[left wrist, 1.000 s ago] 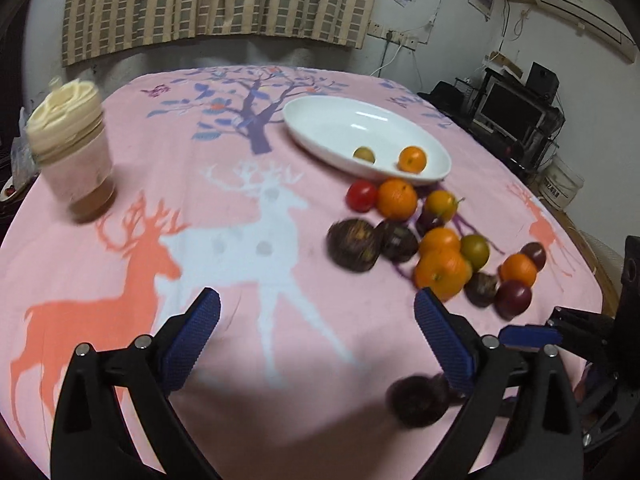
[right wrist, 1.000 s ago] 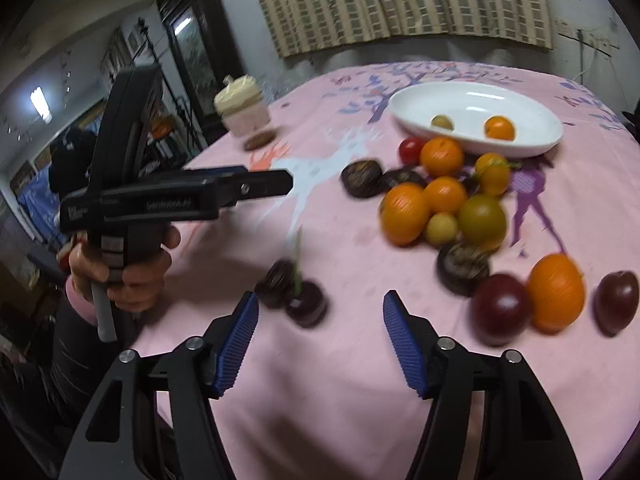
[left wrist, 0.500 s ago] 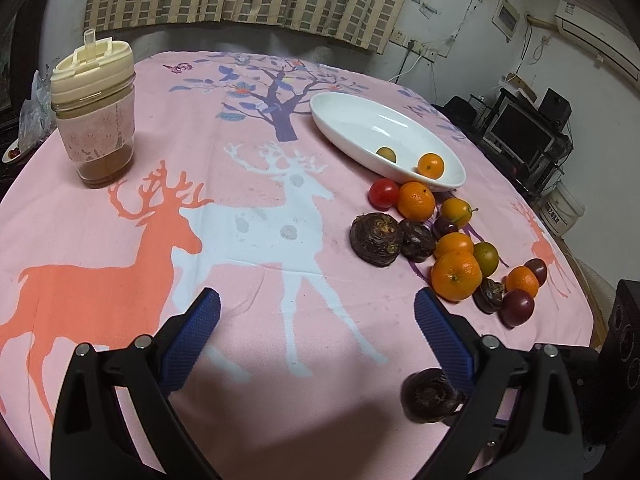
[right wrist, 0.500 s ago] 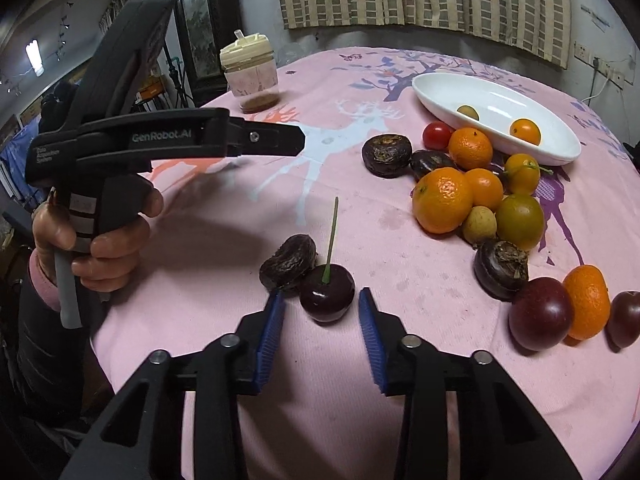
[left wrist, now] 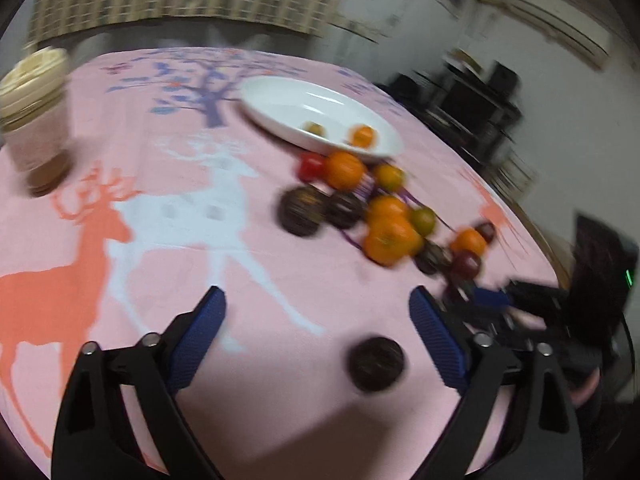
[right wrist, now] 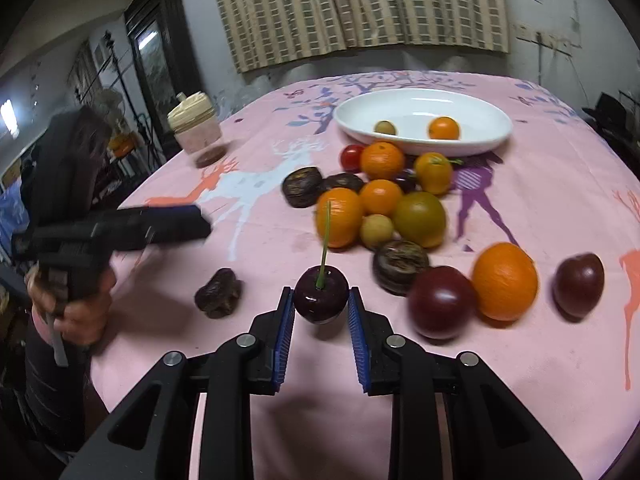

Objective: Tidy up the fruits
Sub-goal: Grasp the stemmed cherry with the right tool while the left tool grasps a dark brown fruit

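Bare tabletop (right wrist: 500, 392) is seen near the front edge. A cherry (right wrist: 321, 294) (stem upright) is gripped by the right claw (right wrist: 321, 312), lifted near the fruit pile (right wrist: 384, 208). The left claw (left wrist: 316, 316) is held wide, empty.

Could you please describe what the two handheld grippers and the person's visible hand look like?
Both the left gripper and the right gripper have matte black angular arms with silver bolts and ribbed blue pads. The left one's body, seen from the right wrist camera, is a black pistol-grip handle. The bare hand gripping it shows a pink cuff.
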The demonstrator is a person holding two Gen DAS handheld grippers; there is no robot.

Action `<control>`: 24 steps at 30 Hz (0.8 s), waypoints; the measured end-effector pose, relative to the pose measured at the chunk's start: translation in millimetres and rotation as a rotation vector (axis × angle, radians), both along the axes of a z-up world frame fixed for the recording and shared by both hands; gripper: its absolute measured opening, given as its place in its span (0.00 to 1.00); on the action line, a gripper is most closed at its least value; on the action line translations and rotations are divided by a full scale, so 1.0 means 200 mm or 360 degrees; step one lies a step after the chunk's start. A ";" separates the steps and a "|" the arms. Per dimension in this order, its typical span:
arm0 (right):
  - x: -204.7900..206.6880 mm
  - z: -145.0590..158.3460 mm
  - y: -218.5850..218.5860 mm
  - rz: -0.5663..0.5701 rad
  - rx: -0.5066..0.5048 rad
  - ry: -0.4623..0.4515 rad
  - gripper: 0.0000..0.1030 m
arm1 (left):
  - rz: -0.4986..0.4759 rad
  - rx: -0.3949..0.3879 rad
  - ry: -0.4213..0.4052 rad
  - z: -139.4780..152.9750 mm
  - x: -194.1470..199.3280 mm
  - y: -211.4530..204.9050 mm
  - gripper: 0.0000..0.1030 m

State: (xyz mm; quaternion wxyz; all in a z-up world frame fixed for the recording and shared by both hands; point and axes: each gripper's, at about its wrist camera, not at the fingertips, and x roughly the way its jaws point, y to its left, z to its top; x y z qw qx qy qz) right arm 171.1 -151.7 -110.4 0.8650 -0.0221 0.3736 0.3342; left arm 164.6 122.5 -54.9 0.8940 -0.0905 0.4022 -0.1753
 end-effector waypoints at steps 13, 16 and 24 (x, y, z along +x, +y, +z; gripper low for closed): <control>0.01 -0.02 -0.06 0.0025 0.0131 0.0069 0.26 | -0.0199 0.0361 0.0114 -0.10 -0.08 -0.27 0.52; 0.03 -0.02 -0.08 0.0023 0.0176 0.0097 0.26 | -0.0191 0.0377 0.0117 -0.10 -0.08 -0.27 0.50; 0.02 -0.02 -0.08 0.0035 0.0192 0.0095 0.26 | -0.0176 0.0439 0.0095 -0.10 -0.11 -0.29 0.32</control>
